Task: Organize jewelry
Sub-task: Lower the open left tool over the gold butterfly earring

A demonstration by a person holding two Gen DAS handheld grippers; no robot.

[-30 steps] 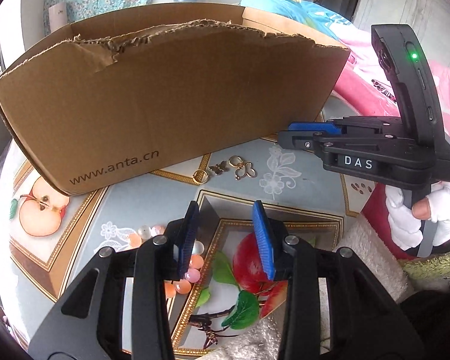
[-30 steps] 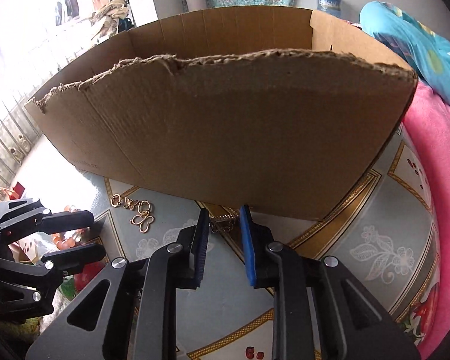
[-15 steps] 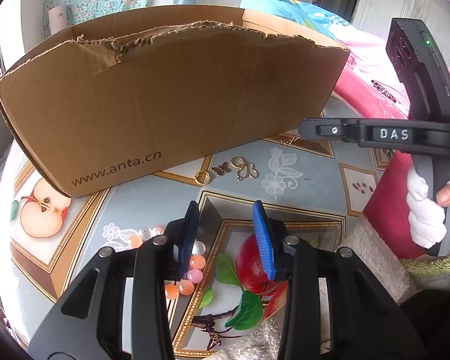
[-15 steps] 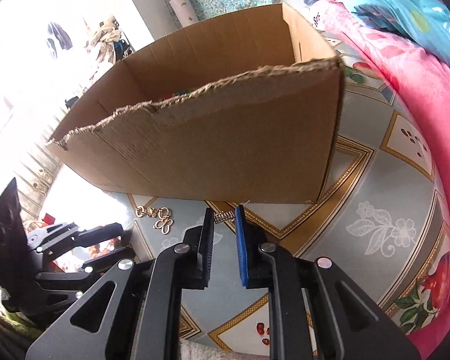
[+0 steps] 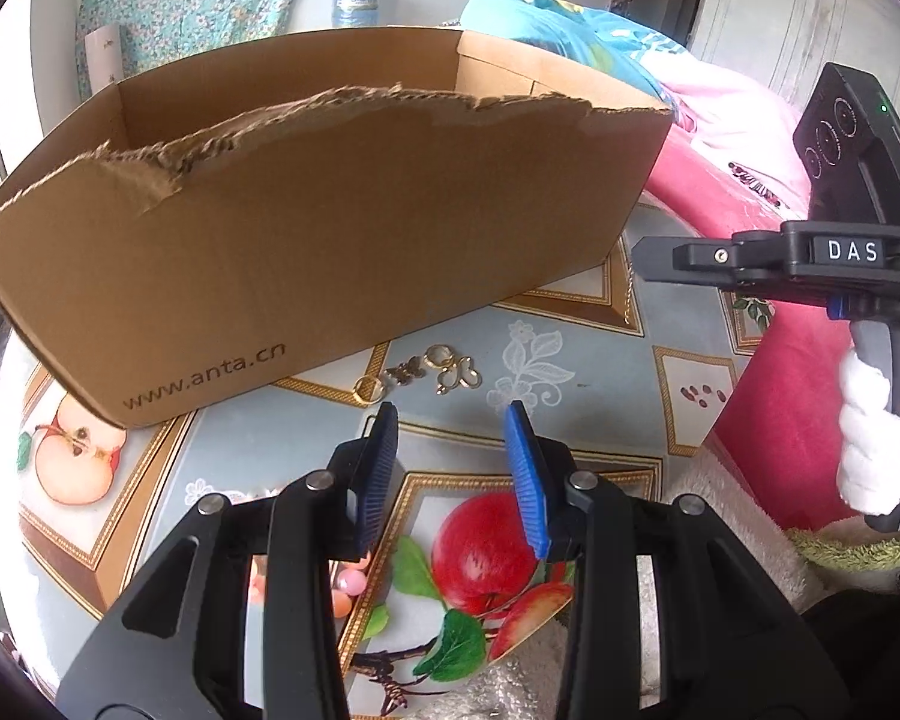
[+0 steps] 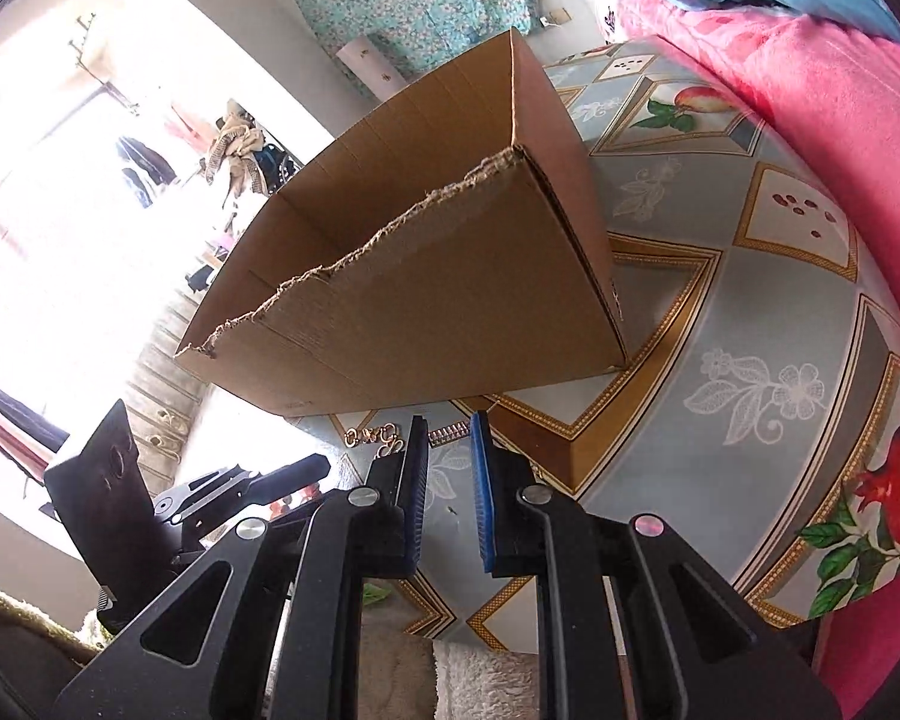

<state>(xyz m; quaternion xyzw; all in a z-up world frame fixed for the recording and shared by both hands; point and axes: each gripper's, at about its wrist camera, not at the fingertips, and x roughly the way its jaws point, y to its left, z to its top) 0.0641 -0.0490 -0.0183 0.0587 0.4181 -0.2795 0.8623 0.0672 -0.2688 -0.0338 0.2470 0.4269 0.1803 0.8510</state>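
1 cardboard box (image 5: 330,252) across the left wrist view, near rim torn, standing on a fruit-print tablecloth (image 5: 570,324). Bare cloth open between box and left gripper (image 5: 450,414), its jaws spread wide on nothing. About 4 gold pieces (image 5: 426,369) just beside the box's near foot; exact count hard to make out. Pink beads (image 5: 351,582) mostly hidden behind the left finger. Right gripper (image 5: 642,252) side-on at the right edge, thin gold chain (image 5: 631,306) dangling under its tip, gloved hand (image 5: 870,438) cut off by the frame.

From the right wrist: box corner ahead, open cloth to its right up to a pink blanket (image 6: 840,120). Short stretch of chain pinched between 2 blue pads (image 6: 483,480), narrow gap otherwise. Gold pieces tiny, left of the tips. Left gripper partly cut off, lower left.
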